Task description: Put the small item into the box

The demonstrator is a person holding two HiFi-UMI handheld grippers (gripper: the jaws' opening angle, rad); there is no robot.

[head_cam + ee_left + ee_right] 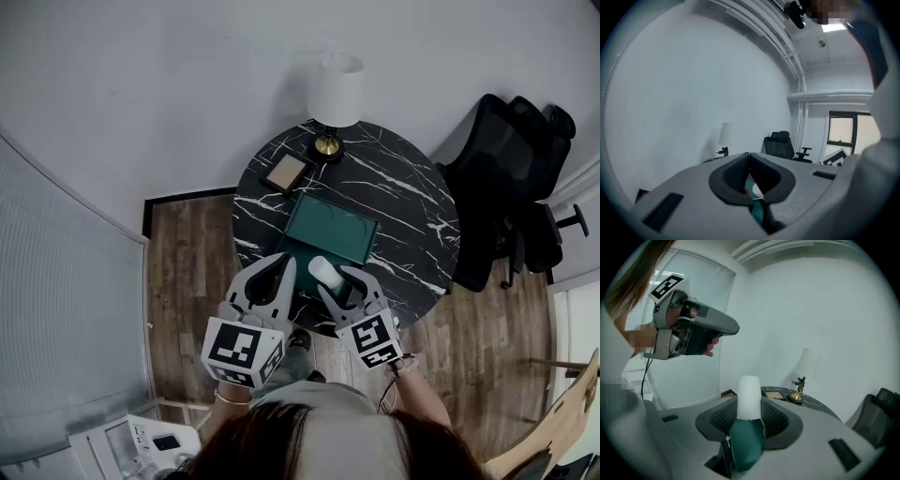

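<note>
A round black marble surface with white veins stands on a brown wood-plank floor against a plain white wall. At its far edge is a white-shaded lamp on a brass base, with a small wooden picture frame lying flat just left of that base. A black office chair sits near the surface's right side. A white device with buttons is at the lower left.

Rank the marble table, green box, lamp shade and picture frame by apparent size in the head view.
1. marble table
2. green box
3. lamp shade, which stands nearer the camera, so its rank against the box is unsure
4. picture frame
</note>
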